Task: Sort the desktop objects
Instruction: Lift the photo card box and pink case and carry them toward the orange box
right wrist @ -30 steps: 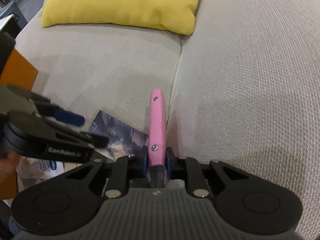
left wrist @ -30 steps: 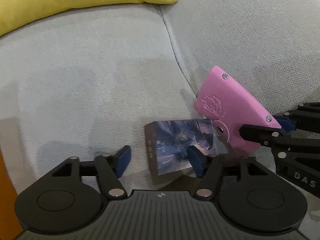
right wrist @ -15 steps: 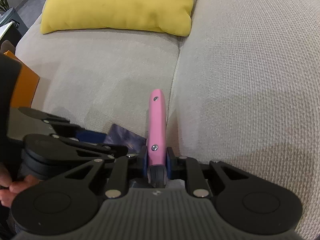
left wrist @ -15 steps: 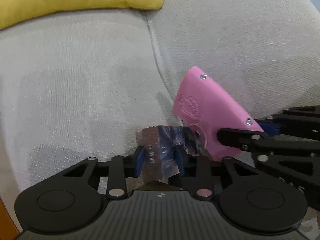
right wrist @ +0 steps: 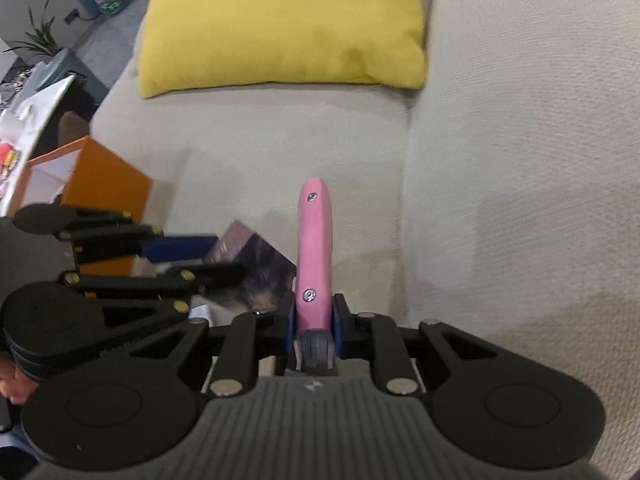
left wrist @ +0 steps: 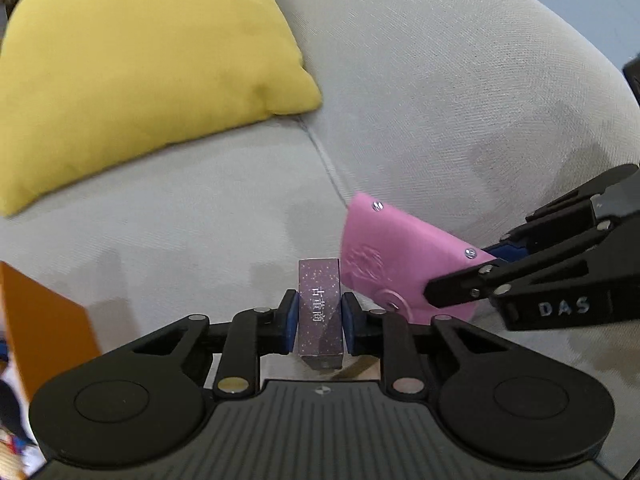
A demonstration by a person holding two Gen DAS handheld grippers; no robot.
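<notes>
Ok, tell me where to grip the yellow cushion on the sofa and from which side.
Pinch the yellow fabric cushion at its pointed near corner, coming in from the beige sofa seat side. That corner sticks out free over the seat, thin enough for the fingers; the puffed middle looks too thick. Both grippers are full now.

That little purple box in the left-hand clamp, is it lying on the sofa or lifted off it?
Lifted. The purple box stands on edge, pinched by the left gripper, clear of the sofa cushion.

My blue pads [left wrist: 289, 322] pinch a speckled purple box [left wrist: 320, 312]; pink tool [right wrist: 315, 256], yellow cushion [left wrist: 132, 76], beige sofa [left wrist: 460, 92], orange box [right wrist: 108, 184]
</notes>
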